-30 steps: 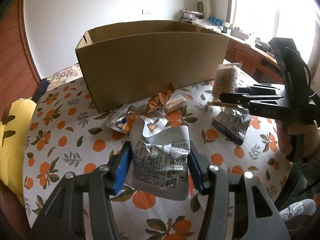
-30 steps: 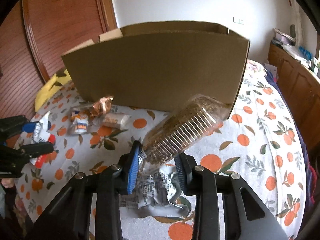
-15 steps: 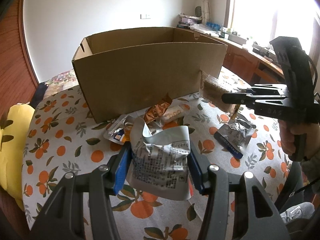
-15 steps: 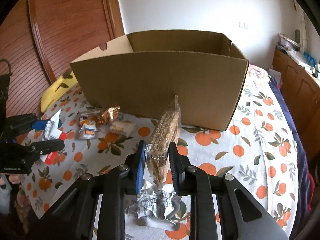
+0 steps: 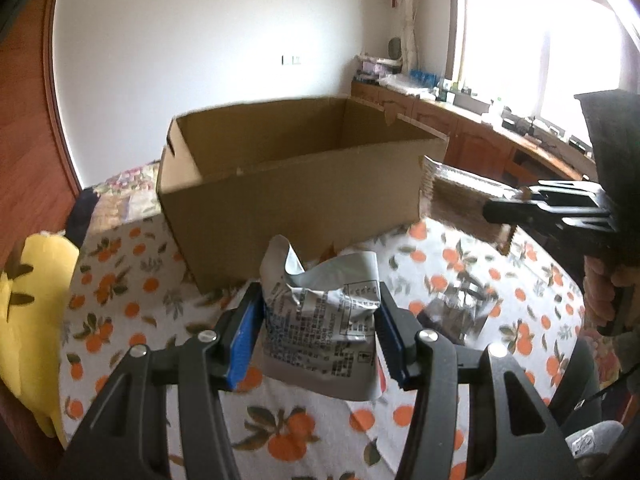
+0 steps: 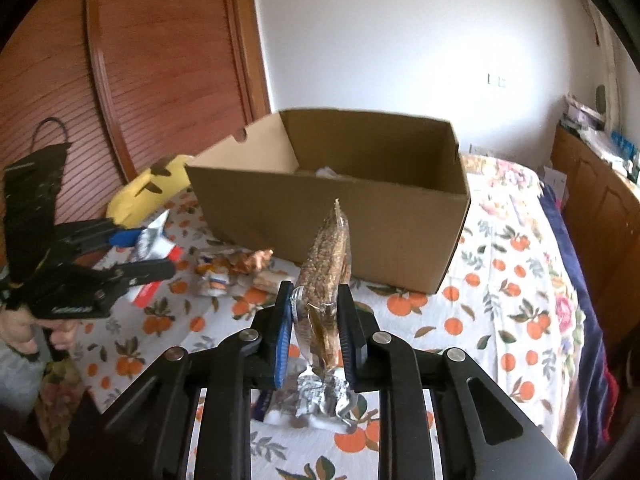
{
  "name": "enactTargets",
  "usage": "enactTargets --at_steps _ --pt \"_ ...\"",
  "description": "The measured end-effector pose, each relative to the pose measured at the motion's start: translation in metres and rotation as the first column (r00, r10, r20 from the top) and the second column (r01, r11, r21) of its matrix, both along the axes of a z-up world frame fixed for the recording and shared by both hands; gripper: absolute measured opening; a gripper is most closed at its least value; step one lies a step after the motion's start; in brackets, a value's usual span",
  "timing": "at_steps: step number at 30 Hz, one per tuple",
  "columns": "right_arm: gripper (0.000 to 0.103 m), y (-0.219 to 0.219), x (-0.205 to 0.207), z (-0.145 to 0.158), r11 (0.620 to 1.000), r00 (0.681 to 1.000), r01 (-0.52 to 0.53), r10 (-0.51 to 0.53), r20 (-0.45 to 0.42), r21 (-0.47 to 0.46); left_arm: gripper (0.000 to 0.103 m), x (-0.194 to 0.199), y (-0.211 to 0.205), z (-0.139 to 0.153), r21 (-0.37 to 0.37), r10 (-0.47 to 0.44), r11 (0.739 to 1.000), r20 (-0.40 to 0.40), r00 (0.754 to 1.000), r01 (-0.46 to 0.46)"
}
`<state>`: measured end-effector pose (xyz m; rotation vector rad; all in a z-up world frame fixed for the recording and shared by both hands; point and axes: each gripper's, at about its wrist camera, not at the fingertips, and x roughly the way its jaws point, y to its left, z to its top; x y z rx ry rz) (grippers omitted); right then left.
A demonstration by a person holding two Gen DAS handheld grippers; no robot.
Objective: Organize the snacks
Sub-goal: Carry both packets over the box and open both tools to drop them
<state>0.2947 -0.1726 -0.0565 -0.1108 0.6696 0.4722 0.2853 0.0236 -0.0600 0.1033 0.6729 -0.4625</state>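
Ahead of both grippers: the open cardboard box (image 6: 360,200) stands on the orange-print cloth (image 6: 500,320), mouth up, near wall facing the fingers
Left gripper (image 5: 320,332): fingers clenched on the silver snack bag (image 5: 320,320) by its two side edges; the bag hangs flat between the blue pads, printed face to the camera, clear of the cloth
Right gripper (image 6: 314,332): jaws have just been closing and now pinch the clear pack of brown snack (image 6: 328,264) by its lower end
Pack's long axis: nearly upright, tilted a little forward toward the box wall, its top seam just below the rim line in the right wrist view
Which is nearer: the right one looks closer to the box's right corner; the left sits back from the near wall
What the drop turns on: each item must clear the near rim before release, as I judge it
Left on the cloth: a crumpled foil wrapper (image 6: 316,396) under the right gripper, small packets (image 6: 228,268) by the box foot
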Motion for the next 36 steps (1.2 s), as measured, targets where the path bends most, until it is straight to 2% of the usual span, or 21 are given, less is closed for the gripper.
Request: enactTargets --at_steps 8,12,16,22,25,29,36 --pt "0.019 -0.003 -0.001 0.040 1.000 0.997 -0.022 0.022 0.079 0.003 0.054 0.029 -0.011 0.046 -0.040 -0.012 0.999 0.103 0.995 0.016" --pt "0.019 -0.005 0.013 0.059 1.000 0.992 -0.022 0.022 0.123 -0.004 0.054 0.052 -0.016 0.068 -0.067 -0.005 0.998 0.149 0.989 0.015" --pt "0.019 -0.006 0.034 0.070 1.000 0.988 -0.023 0.024 0.150 -0.011 0.054 0.075 -0.023 0.077 -0.058 0.000 0.998 0.180 0.984 0.010" --pt "0.019 -0.004 0.078 0.062 0.999 0.989 -0.011 0.016 0.148 -0.040 0.054 0.116 -0.025 0.064 -0.058 0.035 0.998 0.166 0.985 -0.026" --pt "0.019 0.002 0.098 0.051 0.996 0.989 -0.004 0.018 0.147 -0.094 0.054 0.135 -0.023 0.055 -0.044 0.042 0.998 0.156 0.987 -0.035" --pt "0.019 0.009 0.118 0.036 0.992 0.991 -0.003 0.020 0.132 -0.128 0.054 0.149 -0.024 0.042 -0.009 0.044 0.999 0.141 0.989 -0.043" --pt "0.019 0.022 0.149 0.013 0.986 0.997 0.000 0.013 0.077 -0.166 0.057 0.162 -0.024 0.024 -0.020 0.048 0.999 0.098 0.994 -0.046"
